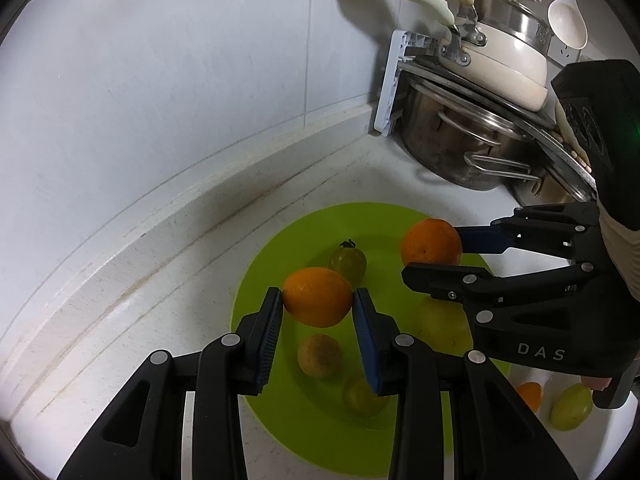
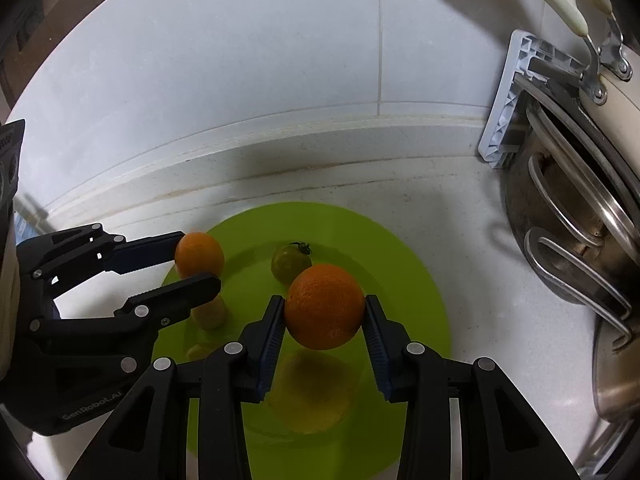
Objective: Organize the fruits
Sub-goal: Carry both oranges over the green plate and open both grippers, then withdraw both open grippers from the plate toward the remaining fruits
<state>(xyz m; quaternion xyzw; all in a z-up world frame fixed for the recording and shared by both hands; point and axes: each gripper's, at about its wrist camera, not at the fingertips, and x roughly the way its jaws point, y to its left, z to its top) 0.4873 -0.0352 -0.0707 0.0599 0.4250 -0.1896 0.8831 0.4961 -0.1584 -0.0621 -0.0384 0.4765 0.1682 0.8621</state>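
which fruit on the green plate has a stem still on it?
The greenish tomato at the plate's far side, with a dark calyx on top. The other fruits on it show none.

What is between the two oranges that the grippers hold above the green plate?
A small greenish tomato with a dark stem lies on the plate, slightly behind the line between the left orange and right orange. Both wrist views show it.

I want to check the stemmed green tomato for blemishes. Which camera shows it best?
The right wrist view: the green tomato lies almost fully clear on the green plate, stem visible, only its lower right edge behind the right gripper's orange. In the left wrist view, the tomato is partly hidden behind the left gripper's orange.
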